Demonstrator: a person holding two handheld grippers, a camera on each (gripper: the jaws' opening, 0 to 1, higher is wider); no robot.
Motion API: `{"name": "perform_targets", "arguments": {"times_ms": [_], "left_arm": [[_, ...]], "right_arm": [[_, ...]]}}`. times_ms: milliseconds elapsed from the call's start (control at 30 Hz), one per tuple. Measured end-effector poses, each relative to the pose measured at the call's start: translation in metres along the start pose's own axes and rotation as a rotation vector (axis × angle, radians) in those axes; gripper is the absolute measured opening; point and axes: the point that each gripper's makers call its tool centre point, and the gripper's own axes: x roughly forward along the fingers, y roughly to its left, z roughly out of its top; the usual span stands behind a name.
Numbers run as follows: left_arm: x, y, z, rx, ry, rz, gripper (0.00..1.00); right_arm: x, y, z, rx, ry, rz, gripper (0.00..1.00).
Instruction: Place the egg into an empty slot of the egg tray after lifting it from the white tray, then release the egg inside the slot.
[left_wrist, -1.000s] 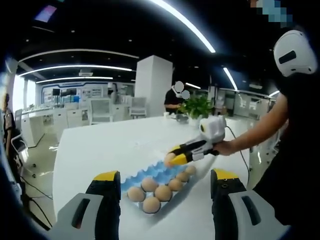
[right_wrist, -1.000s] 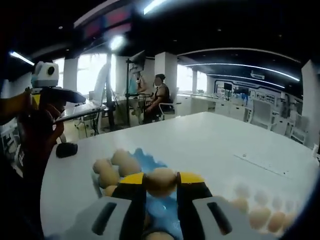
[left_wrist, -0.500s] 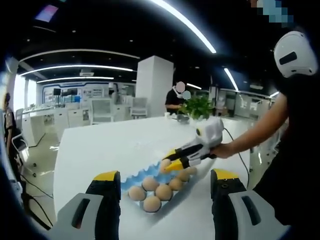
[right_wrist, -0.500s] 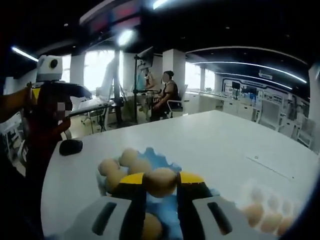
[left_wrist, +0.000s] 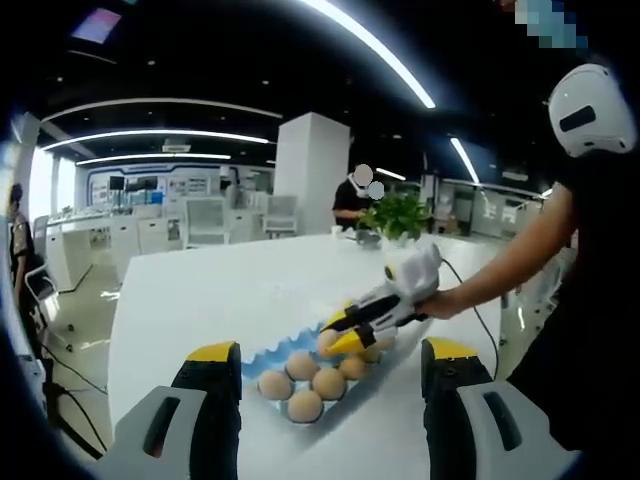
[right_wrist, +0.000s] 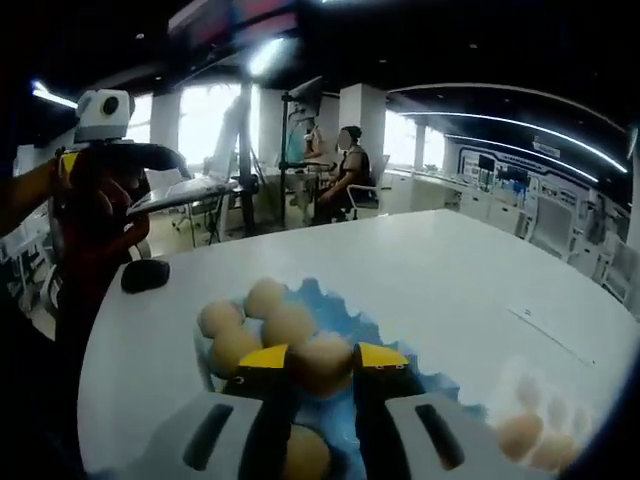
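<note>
The left gripper (left_wrist: 325, 400) hangs released over the table (left_wrist: 200, 290), clear of the blue egg tray (left_wrist: 262, 355) at its 12 o'clock. The right gripper (right_wrist: 322, 365) grasps an egg (right_wrist: 322, 358) low over the tray's open slots, with seated eggs (right_wrist: 262, 318) at 10 o'clock and the white tray (right_wrist: 535, 425) at 4 o'clock. To do this well, centre the egg over an empty slot, lower until it seats, then part the jaws gently.

Open-plan office: white desks (left_wrist: 130, 235), office chairs (left_wrist: 203, 220), ceiling light strips (left_wrist: 370, 45).
</note>
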Motion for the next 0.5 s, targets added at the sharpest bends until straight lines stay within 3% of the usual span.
{"name": "perform_targets", "arguments": {"times_ms": [233, 500], "left_arm": [[0.0, 0.0006, 0.0001, -0.003, -0.001, 0.002, 0.74], [0.0006, 0.0009, 0.0009, 0.0, -0.002, -0.001, 0.74]], "right_arm": [[0.0027, -0.0005, -0.0037, -0.011, 0.026, 0.008, 0.23], [0.0064, -0.0053, -0.01, 0.044, 0.075, 0.031, 0.23]]}}
